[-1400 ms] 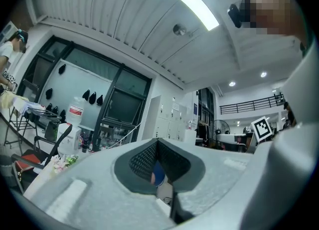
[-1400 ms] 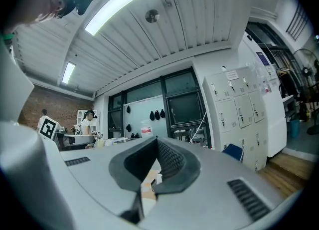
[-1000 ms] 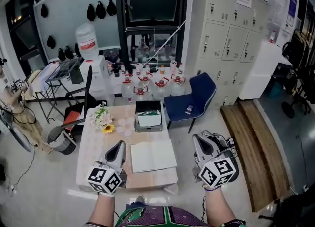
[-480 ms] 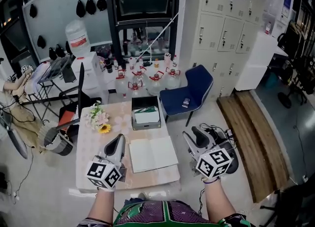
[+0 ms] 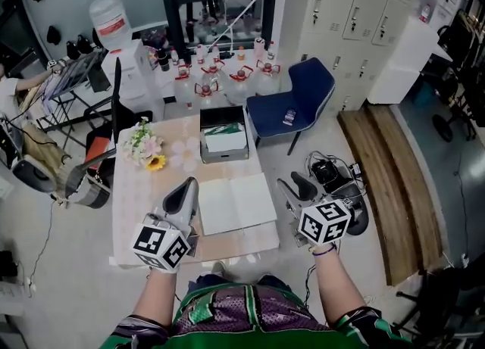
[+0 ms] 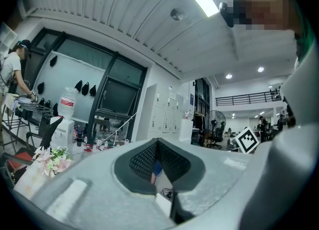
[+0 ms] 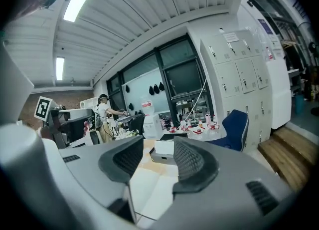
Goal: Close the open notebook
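The open notebook (image 5: 236,204) lies flat with white pages up, at the near right of the small table (image 5: 144,204). My left gripper (image 5: 184,188) hovers over the table just left of the notebook, its jaws together and empty. In the left gripper view the left gripper (image 6: 157,146) has its pads meeting. My right gripper (image 5: 294,185) hangs just off the table's right edge, beside the notebook. Its jaws are opening with nothing between them. In the right gripper view the notebook (image 7: 149,186) shows through the gap of the right gripper (image 7: 158,156).
A grey box (image 5: 223,143) holding white things stands behind the notebook. A bunch of flowers (image 5: 145,149) lies at the table's far left. A blue chair (image 5: 294,105) stands beyond the table, and dark gear (image 5: 333,177) lies on the floor right of my right gripper.
My right gripper has dropped lower beside the table and its jaws have gone from together to apart. My left gripper has edged forward alongside the notebook. The notebook has not moved.
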Demonstrator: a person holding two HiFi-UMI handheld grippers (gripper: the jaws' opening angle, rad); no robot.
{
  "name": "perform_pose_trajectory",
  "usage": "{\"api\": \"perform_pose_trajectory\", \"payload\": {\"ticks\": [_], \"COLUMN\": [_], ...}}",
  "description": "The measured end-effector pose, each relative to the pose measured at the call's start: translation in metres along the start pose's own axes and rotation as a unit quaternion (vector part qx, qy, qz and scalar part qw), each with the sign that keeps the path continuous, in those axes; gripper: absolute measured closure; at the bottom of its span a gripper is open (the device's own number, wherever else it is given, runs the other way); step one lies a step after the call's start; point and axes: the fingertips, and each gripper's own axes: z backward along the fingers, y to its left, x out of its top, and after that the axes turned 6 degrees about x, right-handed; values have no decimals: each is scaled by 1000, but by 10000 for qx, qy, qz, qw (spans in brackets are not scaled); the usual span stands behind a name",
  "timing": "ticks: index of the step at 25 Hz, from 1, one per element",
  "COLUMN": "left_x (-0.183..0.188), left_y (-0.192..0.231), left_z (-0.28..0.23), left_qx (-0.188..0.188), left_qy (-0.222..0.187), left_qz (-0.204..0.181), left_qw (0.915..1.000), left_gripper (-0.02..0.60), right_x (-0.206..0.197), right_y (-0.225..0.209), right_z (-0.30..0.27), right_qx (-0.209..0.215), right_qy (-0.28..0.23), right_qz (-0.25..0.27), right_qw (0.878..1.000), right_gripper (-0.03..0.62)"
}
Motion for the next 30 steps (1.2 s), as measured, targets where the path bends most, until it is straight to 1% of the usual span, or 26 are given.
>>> {"api": "perform_pose_trajectory", "payload": {"ticks": [5, 10, 15, 22, 30], "left_x": [-12, -32, -47, -67, -85], "left_y": [-3, -3, 1, 3, 3], "left_z": [-5, -5, -6, -19, -29], "left_qx": [-17, 27, 114, 113, 133], "left_qy": [109, 341, 462, 600, 808], "left_qz": [-50, -38, -70, 48, 32], "left_qw": [9999, 9994, 9988, 9981, 9966], "left_gripper": [565, 565, 565, 565, 565], "right_x": [-49, -103, -150, -200, -264], "right_y": [-23, -41, -55, -72, -95], "right_z": [-17, -30, -41, -57, -70], "right_qx": [-42, -61, -108, -204, -258], "right_qy": [431, 938, 1378, 1874, 2459], "right_qz": [-277, -573, -767, -865, -1112], "right_qw": [9987, 9939, 9874, 9782, 9625], "right_gripper": [419, 419, 419, 419, 419]}}
